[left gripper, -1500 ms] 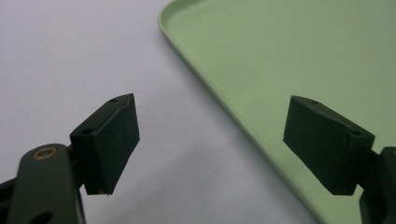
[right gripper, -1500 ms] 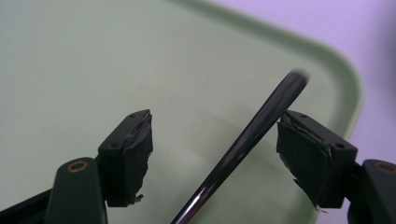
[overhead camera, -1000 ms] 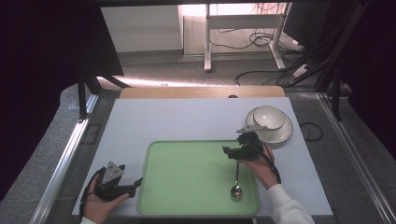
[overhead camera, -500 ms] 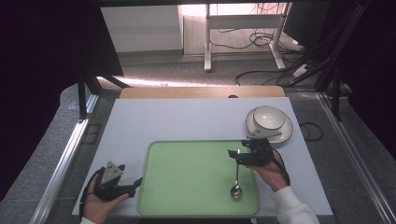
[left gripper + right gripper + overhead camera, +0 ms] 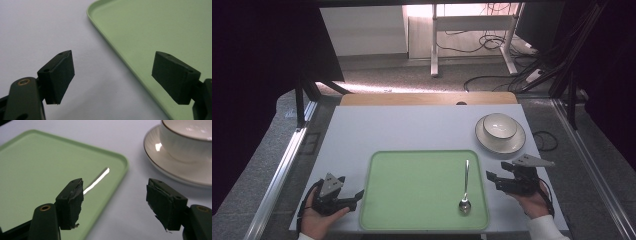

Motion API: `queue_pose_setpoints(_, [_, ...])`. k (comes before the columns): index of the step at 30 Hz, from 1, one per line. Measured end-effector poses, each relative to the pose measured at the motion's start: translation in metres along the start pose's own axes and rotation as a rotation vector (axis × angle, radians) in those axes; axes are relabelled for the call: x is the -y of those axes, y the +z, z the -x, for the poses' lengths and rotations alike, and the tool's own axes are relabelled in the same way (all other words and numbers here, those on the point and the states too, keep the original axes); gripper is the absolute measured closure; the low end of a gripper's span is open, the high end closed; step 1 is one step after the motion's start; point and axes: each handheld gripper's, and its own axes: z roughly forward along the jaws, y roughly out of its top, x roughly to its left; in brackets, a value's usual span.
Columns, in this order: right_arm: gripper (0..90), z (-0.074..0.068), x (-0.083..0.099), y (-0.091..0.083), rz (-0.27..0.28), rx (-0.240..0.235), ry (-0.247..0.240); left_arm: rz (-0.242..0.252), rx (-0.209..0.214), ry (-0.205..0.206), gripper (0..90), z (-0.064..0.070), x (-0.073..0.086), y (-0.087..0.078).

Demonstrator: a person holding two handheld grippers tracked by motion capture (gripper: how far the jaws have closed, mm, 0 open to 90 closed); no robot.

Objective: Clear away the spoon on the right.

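Note:
A light green tray lies on the white table, near its front edge. A metal spoon rests on the tray's right part, bowl toward me; its handle shows beyond my right gripper's jaws. My right gripper sits just right of the tray, open and holding nothing. Off the tray's left front corner, my left gripper is open and empty, over the table beside the tray's rim. A white cup stands on a white saucer at the back right.
The table has bare room behind the tray and to its left. A wooden strip runs along the far edge. Metal rails flank the table; cables and desk legs lie on the floor beyond.
My right gripper let go of the spoon, which now lies on the tray, and drew back to the right, off the tray. The left gripper stayed put.

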Motion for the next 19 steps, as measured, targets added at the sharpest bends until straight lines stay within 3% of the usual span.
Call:
queue_pose_setpoints(4, [30.2, 0.007, 0.011, -0.004, -0.023, 0.017, 0.013, 0.0, -0.001, 0.003, 17.7, 0.0, -0.001, 0.001])
queue_pose_setpoints(11, [29.8, 0.008, 0.011, -0.004, -0.019, 0.032, 0.001, 0.0, 0.0, 0.002, 17.8, 0.0, -0.002, 0.002])
queue_pose_setpoints(19, [26.4, 0.008, 0.015, 0.006, -0.067, 0.061, -0.016, 0.001, -0.003, 0.001, 17.7, -0.001, -0.001, 0.001])
